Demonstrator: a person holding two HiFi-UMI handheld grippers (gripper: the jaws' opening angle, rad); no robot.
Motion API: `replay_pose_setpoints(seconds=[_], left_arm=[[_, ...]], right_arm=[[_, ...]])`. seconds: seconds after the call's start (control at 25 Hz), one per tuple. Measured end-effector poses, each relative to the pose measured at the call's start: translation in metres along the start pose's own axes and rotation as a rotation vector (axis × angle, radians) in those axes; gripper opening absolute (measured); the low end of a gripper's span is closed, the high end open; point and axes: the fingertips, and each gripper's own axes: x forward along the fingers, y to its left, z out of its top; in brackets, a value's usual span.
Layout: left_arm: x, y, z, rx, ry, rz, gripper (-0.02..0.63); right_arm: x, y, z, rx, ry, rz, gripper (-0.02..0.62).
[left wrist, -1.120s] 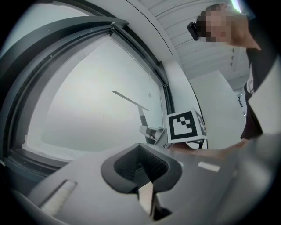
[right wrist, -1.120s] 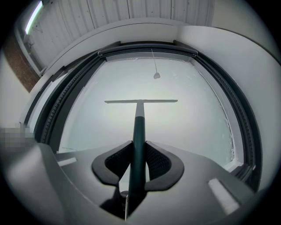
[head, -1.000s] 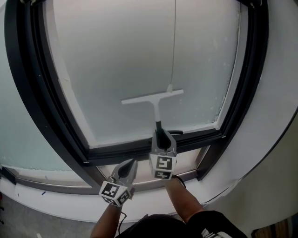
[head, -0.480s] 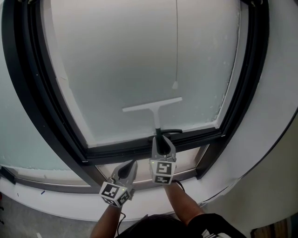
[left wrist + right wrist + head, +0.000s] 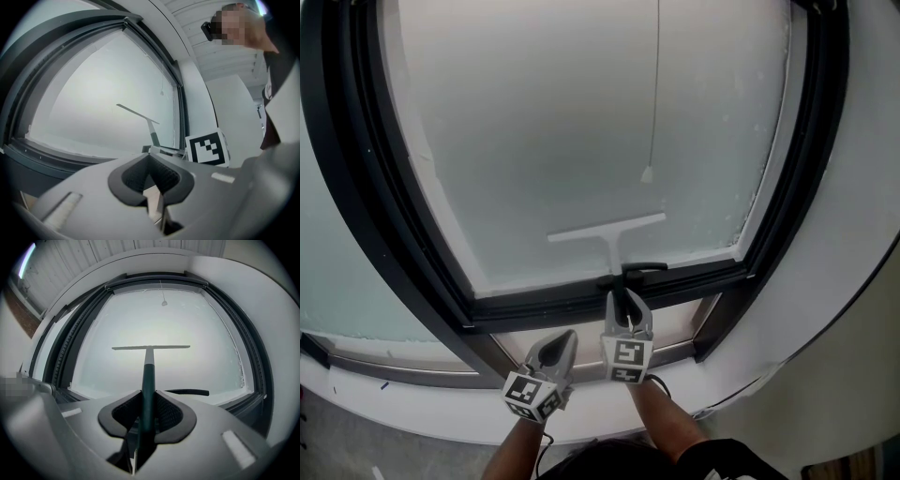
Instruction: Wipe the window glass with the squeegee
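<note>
Clamping the squeegee (image 5: 608, 230) by its dark handle, the right gripper (image 5: 627, 302) sits near; just left, the left gripper (image 5: 560, 341) hangs closed and empty. Farther off, the blade lies across the lower window glass (image 5: 553, 131). Probably light and stiff; the handle suits holding.

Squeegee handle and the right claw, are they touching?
Touching. The right gripper view shows the right claw shut on the squeegee handle, with a pad pressed against each side of it.
</note>
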Motion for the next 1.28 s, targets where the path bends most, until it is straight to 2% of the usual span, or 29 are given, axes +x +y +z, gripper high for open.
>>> replay_pose_setpoints(seconds=[0.12,0.28,0.48,0.84,1.12,1.28], left_arm=[[0.000,0.000,-0.002,-0.008,0.000,0.002,-0.001],[-0.001,0.000,-0.004,-0.010,0.002,0.006,-0.002],[-0.004,0.003,-0.009,-0.022,0.012,0.016,-0.002],[-0.008,0.001,-0.025,-0.061,0.033,0.014,-0.002],[-0.006,-0.001,-0.026,-0.072,0.019,0.004,-0.002],[-0.010,-0.003,-0.018,-0.063,0.003,-0.003,-0.002]], right_arm=[[-0.002,0.002,-0.002,0.022,-0.001,0.001,0.095],[-0.005,0.000,-0.012,0.000,0.023,0.006,0.095],[-0.010,0.006,-0.014,0.048,0.034,0.011,0.095],[-0.020,0.004,-0.026,0.008,0.049,0.009,0.095],[-0.035,0.012,0.007,-0.020,-0.041,0.034,0.095],[-0.021,0.018,0.060,0.020,-0.129,0.052,0.095]])
